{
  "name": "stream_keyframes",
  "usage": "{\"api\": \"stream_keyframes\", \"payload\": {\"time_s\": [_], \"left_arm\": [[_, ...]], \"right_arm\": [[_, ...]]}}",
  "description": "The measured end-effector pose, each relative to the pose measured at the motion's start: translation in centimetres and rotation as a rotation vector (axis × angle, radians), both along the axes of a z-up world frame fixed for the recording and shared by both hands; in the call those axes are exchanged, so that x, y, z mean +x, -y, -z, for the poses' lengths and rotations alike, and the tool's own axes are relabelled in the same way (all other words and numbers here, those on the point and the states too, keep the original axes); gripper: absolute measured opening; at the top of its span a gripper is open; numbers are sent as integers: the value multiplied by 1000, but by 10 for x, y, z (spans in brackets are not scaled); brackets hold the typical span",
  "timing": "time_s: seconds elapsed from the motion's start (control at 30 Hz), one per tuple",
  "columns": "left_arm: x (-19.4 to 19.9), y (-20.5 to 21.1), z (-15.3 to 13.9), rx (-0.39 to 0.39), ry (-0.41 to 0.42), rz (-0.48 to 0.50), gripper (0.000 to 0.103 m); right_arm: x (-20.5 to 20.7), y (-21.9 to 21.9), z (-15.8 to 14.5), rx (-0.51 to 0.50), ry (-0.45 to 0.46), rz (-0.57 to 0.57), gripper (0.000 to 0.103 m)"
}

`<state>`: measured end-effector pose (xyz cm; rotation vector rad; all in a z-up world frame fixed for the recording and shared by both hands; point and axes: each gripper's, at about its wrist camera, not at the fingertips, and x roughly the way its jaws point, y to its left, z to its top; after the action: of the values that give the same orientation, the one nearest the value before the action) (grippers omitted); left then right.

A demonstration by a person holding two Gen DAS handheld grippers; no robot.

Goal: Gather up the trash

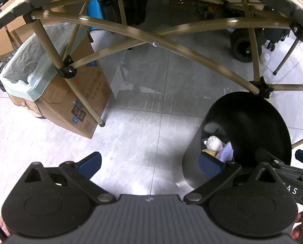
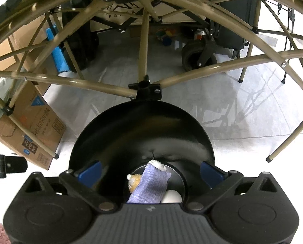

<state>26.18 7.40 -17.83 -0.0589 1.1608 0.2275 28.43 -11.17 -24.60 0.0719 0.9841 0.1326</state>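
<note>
Right gripper point(image 2: 150, 169) jaws spread wide, nothing between the pads, hanging over the black bin point(image 2: 141, 134) at 6 o'clock. Trash sits inside: purple cloth point(image 2: 151, 187), white ball point(image 2: 171, 197), yellowish scrap point(image 2: 135, 181). Left gripper point(image 1: 150, 163) also released, empty; bin point(image 1: 253, 126) at its 3 o'clock, lined cardboard box point(image 1: 74, 93) at 10.

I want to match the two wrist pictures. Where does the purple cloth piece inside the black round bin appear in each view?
Left wrist view: the purple cloth piece is at lower right, inside the black round bin, just above the gripper's right finger.
Right wrist view: purple cloth piece at bottom centre, in the bin.
Shared landmark: brown cardboard box, left of the bin.
</note>
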Motion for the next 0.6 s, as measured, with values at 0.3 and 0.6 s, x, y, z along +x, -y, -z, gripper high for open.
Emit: {"api": "stream_keyframes", "payload": {"time_s": [0.3, 0.6], "left_arm": [[-12, 1, -24, -4, 90, 10, 103], [-32, 8, -61, -5, 202, 60, 103]], "right_arm": [[-13, 12, -17, -2, 43, -6, 103], [-37, 27, -52, 52, 110, -8, 103]]}}
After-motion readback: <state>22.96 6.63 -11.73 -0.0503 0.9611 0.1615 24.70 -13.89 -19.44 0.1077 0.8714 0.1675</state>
